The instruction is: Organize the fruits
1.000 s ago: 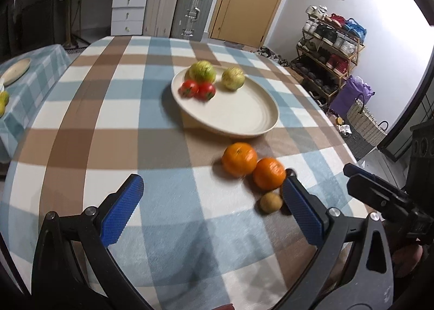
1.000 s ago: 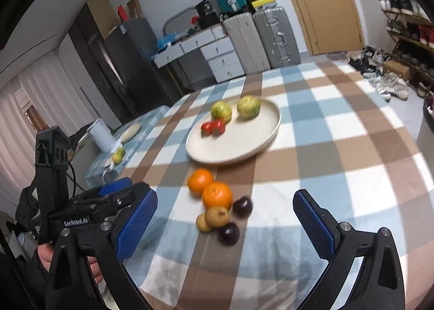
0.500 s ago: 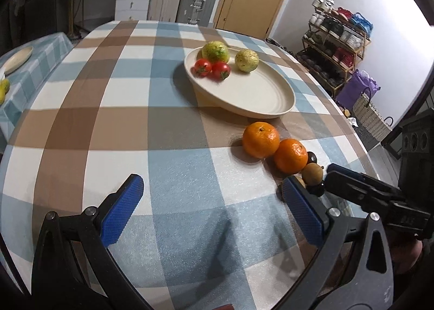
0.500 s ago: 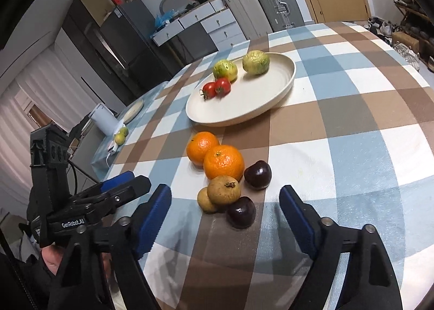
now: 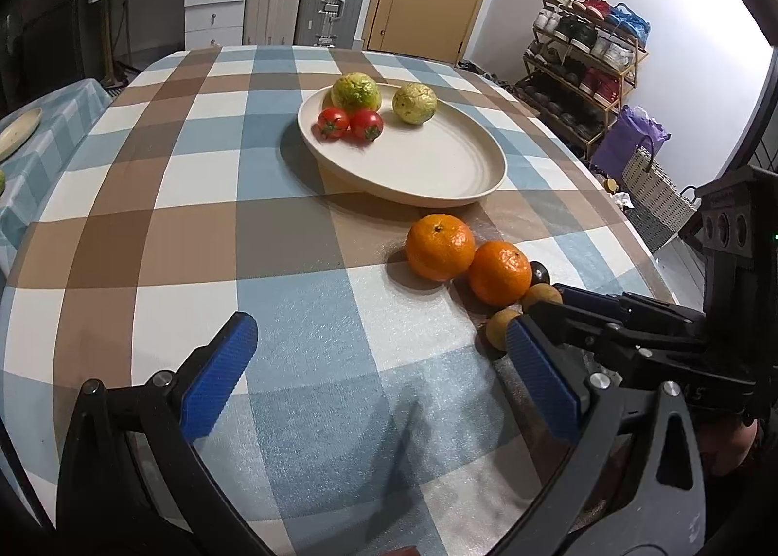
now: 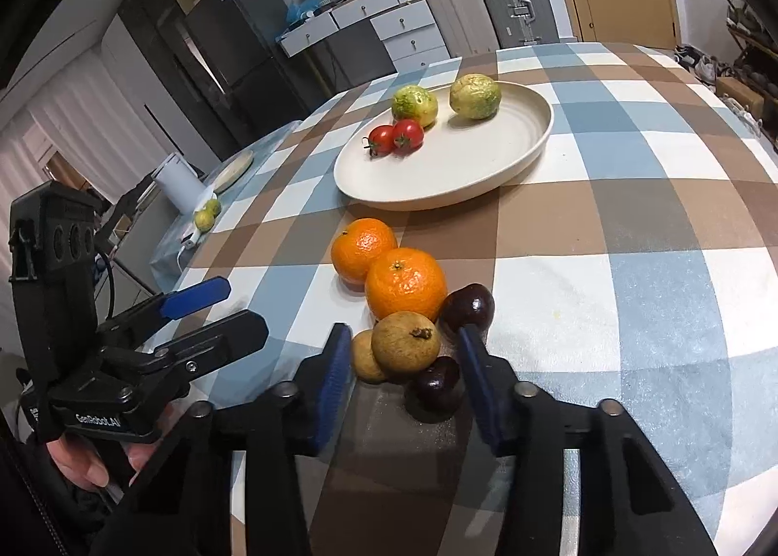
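Cream-coloured and shallow, the plate (image 6: 530,137) sat near the middle of the checked tablecloth (image 5: 194,225) and already carried four pieces: two yellow-green fruits (image 6: 415,104) at its far side and two tomatoes (image 6: 395,136) just in front of them. Most of its surface was bare. By that showing the sorting was under way but well short of finished.

The rest of the fruit lay in a tight cluster on the cloth, near the table edge and apart from the plate. Two oranges (image 6: 405,282) touched each other; nearer the camera sat a larger brown fruit (image 6: 406,342) with a smaller brown one (image 6: 365,356) tucked against it, and two dark plums (image 6: 468,307), one beside the oranges and one lower down.

The right gripper (image 6: 404,373) pointed down at this cluster with its jaws closing, the brown fruits and the lower plum between the blue pads (image 6: 335,371). The pads did not yet appear to press on any of them, and which piece was meant could not be told for certain, though the larger brown fruit sat most centrally.

The left gripper (image 5: 374,385) hung over bare cloth with its jaws spread wide, holding nothing.

Six pieces seemed left to move.
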`<act>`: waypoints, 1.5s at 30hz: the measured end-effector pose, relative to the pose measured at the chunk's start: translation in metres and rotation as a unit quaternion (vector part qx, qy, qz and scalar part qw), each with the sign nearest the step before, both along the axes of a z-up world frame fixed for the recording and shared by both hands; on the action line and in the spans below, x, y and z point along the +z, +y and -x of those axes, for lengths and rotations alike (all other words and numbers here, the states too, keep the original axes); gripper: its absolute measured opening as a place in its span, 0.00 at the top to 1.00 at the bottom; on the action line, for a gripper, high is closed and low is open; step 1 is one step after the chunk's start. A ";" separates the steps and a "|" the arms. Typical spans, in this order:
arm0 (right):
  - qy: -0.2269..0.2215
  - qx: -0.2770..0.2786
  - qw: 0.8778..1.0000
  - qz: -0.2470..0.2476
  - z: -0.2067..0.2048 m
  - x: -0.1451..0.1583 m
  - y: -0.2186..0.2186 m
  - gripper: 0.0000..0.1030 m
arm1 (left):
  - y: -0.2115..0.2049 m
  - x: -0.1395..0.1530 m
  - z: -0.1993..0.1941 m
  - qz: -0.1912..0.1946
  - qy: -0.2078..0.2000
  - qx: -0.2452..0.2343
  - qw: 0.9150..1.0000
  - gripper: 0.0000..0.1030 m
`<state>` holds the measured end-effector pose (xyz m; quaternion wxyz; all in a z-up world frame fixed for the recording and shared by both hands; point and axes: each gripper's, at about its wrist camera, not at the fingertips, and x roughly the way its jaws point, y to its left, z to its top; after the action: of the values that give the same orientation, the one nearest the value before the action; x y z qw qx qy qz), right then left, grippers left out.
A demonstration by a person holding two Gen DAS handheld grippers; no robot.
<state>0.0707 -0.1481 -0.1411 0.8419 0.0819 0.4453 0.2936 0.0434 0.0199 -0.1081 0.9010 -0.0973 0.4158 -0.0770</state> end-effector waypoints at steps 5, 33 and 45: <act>-0.002 -0.002 1.000 -0.010 0.001 0.000 -0.005 0.68 | 0.000 0.000 0.001 0.000 0.002 0.003 1.000 0.01; -0.028 -0.025 0.996 -0.081 0.003 0.009 -0.038 0.73 | -0.039 -0.009 -0.013 -0.019 0.029 -0.039 0.999 0.01; -0.027 -0.038 0.995 -0.092 0.003 0.005 -0.061 0.73 | -0.073 -0.016 -0.023 -0.037 0.034 -0.093 0.994 0.28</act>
<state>0.0677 -0.2086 -0.1362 0.8532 0.1681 0.3896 0.3033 0.0663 -0.0532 -0.1237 0.8784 -0.0278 0.4556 -0.1416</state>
